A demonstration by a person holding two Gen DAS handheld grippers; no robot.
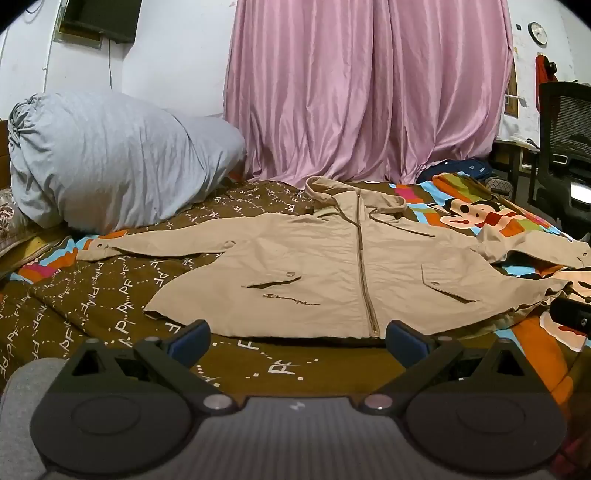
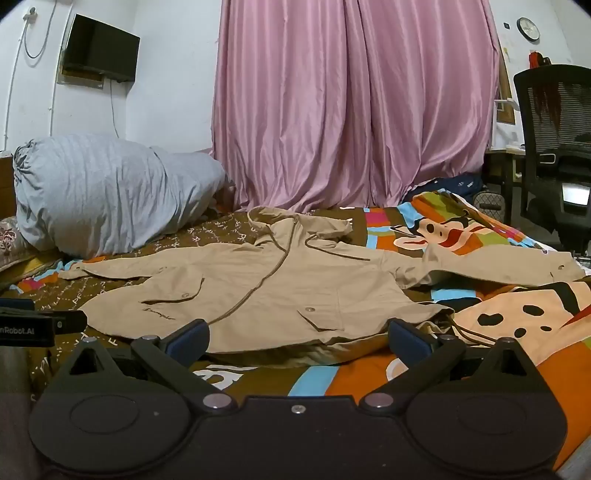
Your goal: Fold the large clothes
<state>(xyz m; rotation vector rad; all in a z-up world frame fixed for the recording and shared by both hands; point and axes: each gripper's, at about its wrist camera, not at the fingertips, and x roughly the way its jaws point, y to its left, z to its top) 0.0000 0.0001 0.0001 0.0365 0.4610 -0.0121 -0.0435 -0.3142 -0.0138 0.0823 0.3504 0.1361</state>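
Two grippers — left gripper (image 1: 297, 338), right gripper (image 2: 297, 338) — jaws wide, empty, near the jacket (image 1: 332, 266) hem.

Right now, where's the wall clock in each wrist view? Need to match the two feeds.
Left wrist: wall clock at the top right, on the white wall right of the pink curtain.
Right wrist: wall clock again at the top right, right of the pink curtain, above the black mesh chair.
Shared landmark: the beige hooded jacket spread flat on the bed.
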